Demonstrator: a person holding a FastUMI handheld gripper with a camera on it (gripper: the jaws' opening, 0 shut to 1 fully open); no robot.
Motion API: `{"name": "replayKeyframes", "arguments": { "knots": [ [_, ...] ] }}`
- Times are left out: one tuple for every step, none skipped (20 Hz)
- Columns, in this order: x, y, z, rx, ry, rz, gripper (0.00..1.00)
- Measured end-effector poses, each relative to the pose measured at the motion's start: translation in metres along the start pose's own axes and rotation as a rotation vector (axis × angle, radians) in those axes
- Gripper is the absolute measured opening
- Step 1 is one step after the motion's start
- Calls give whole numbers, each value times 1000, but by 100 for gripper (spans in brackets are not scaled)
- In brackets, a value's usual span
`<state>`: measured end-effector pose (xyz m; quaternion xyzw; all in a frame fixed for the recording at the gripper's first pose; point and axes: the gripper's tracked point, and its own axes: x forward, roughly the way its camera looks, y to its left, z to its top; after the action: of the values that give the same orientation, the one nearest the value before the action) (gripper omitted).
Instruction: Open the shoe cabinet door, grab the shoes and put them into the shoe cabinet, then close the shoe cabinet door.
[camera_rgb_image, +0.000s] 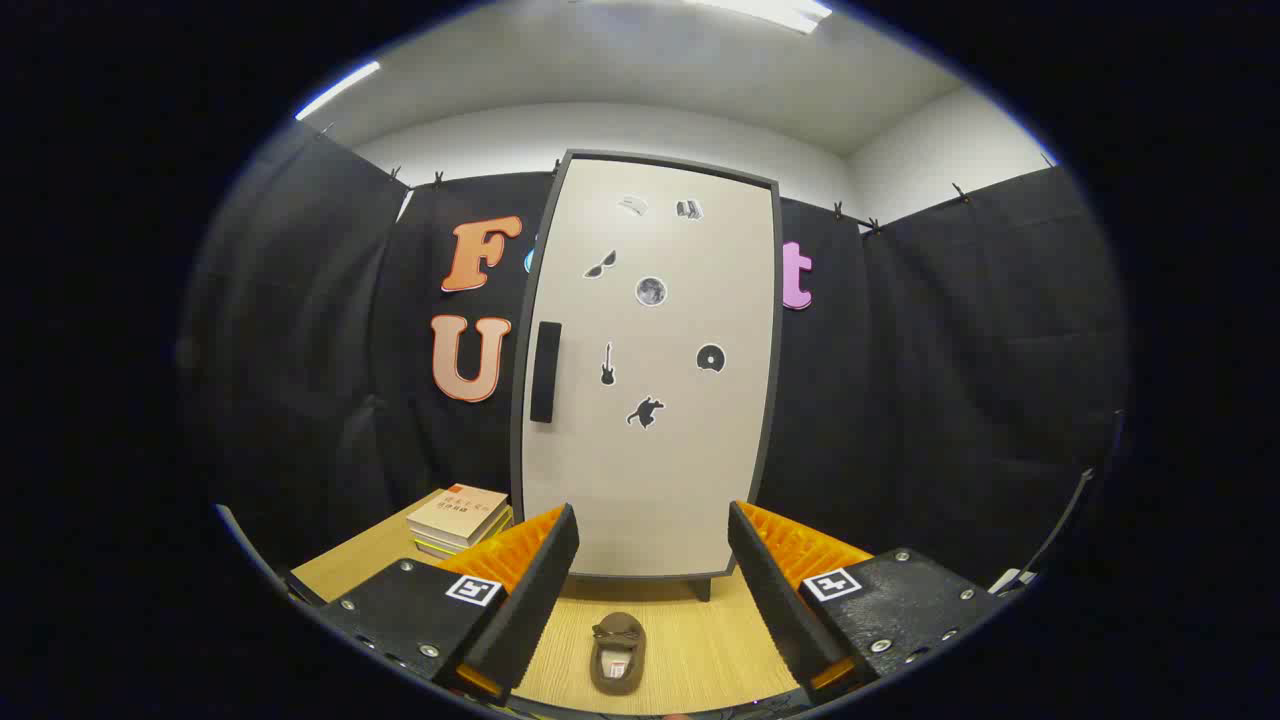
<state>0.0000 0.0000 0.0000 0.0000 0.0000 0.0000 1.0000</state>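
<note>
We see our gripper (650, 560) as two broad black fingers (540, 590) with a grainy, matte surface, standing wide apart. Each one is backed on its outer side by a ribbed orange part (505, 550), and a little orange also shows at the base of each. A flat black plate (410, 615) sits outside each finger, fixed with small silver screws. On each plate's inner corner sits a square black-and-white marker (473, 589).

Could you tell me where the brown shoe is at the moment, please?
In the gripper view, the brown shoe lies on the wooden table between the open gripper fingers, apart from both, in front of the closed shoe cabinet door.
</note>
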Motion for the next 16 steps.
{"name": "replayKeyframes", "arguments": {
  "knots": [
    [0,0,-3,2,6,0,94],
    [0,-1,-3,5,8,-3,94],
    [1,0,-4,10,11,0,94],
    [1,0,-5,13,11,-4,94],
    [2,-1,-5,16,9,-5,94],
    [3,-1,-5,14,11,-5,94],
    [4,-1,-6,10,14,-7,94],
    [4,-1,-5,6,10,-7,94],
    [4,1,-5,5,12,-4,94],
    [4,2,-5,6,13,-1,94],
    [5,3,-5,5,13,0,94],
    [6,3,-5,5,12,-1,94],
    [6,3,-6,4,14,-2,94],
    [7,3,-6,3,16,-1,94],
    [7,4,-7,2,20,0,94],
    [9,4,-8,1,23,0,94]
  ]
}}
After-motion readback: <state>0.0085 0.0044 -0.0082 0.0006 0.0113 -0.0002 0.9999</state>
